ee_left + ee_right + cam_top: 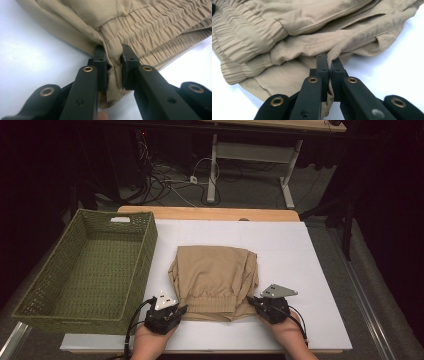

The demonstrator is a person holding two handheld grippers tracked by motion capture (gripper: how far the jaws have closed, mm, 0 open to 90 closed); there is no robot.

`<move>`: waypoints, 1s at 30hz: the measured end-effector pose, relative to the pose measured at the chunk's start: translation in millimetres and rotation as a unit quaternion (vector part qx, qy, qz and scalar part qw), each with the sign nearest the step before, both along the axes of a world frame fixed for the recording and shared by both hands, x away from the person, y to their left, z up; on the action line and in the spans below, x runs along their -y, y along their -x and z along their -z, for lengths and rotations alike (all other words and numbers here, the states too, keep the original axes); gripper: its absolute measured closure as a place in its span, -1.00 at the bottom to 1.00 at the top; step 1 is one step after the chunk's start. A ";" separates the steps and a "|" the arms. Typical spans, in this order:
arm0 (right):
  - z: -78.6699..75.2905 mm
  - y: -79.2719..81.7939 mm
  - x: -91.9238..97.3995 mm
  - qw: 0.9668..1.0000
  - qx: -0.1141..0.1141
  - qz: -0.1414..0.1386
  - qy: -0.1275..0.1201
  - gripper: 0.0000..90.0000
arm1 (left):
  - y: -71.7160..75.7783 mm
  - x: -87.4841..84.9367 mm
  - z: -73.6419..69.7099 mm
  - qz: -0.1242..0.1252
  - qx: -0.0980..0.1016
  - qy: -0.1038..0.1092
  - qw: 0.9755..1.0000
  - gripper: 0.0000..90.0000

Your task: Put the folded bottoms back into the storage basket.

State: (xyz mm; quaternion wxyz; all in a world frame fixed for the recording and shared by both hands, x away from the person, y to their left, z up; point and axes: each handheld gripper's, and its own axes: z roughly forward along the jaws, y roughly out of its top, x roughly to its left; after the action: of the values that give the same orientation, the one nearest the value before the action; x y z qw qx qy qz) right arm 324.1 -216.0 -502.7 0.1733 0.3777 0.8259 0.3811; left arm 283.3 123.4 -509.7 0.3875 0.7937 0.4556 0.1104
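A folded pair of tan trousers with an elastic waistband lies in the middle of the white table top. My left gripper is at the garment's near left corner, shut on the tan trousers, with the waistband end bunched between its black pads. At the near right corner my right gripper is shut on a thin fold of the tan trousers, with its pads nearly touching. A hand holds each gripper from the table's near edge.
An empty green woven basket stands on the table's left side, its long wall close to the trousers. Beyond the far wooden edge are desk legs and cables on the floor. Bare white surface lies right of the trousers.
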 end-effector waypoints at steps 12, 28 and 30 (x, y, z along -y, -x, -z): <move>-1.0 16.7 12.1 1.000 0.013 0.006 0.006 1.00 | -2.9 9.6 -7.4 0.028 0.002 0.005 1.000 0.71; -8.5 54.5 31.4 0.999 0.029 -0.016 -0.038 -0.03 | 23.7 -6.7 -27.7 0.034 0.055 0.032 0.997 -0.20; -12.4 51.5 36.2 0.997 0.050 -0.016 -0.048 -0.24 | 23.8 -8.8 -31.1 0.032 0.084 0.025 0.996 -0.41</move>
State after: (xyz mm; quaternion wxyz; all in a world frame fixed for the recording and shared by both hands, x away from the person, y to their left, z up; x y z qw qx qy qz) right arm 272.6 -252.2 -490.3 0.1900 0.3528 0.8028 0.4415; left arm 259.5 132.2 -478.5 0.4475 0.7860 0.3982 0.1531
